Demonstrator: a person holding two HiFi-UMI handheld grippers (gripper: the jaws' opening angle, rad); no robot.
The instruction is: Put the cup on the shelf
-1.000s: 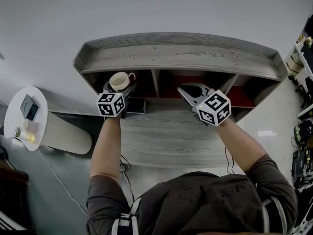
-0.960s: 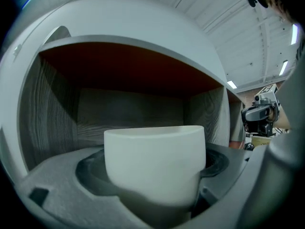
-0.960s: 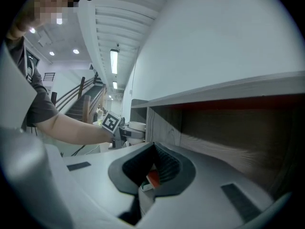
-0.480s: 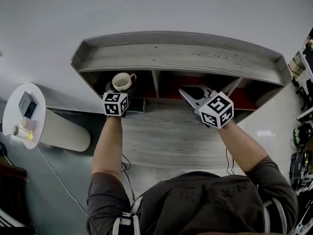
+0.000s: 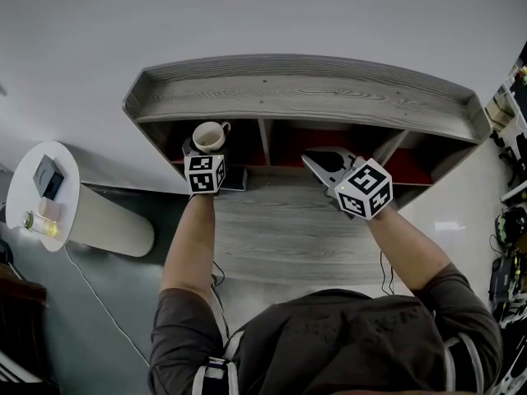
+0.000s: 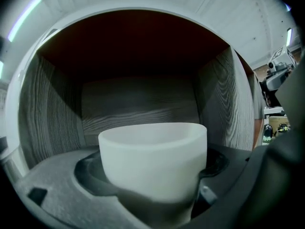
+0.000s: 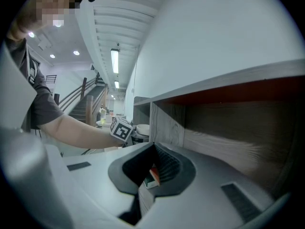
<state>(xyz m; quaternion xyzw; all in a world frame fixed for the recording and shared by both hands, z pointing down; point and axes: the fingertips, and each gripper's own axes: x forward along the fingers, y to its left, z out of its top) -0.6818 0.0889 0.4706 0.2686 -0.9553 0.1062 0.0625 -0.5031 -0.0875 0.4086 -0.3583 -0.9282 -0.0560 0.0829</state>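
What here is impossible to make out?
- Left gripper view: the left gripper covers the cup base, so whether it rests on the shelf is unclear.
- Head view: the top board hides the compartments' insides.
- Head view: items on the round side table are too small.

Plain pale grey wall (image 5: 247, 15), unbroken, behind a grey wood-grain shelf (image 5: 305, 97) with dark red back panels in its compartments. Matching wood-grain desk (image 5: 280, 229) below it. Round white side table (image 5: 66, 200) to the left, small items on top. Dark grey floor (image 5: 99, 336). In the right gripper view, a long ceiling light (image 7: 115, 61) and a staircase (image 7: 76, 97) beyond.
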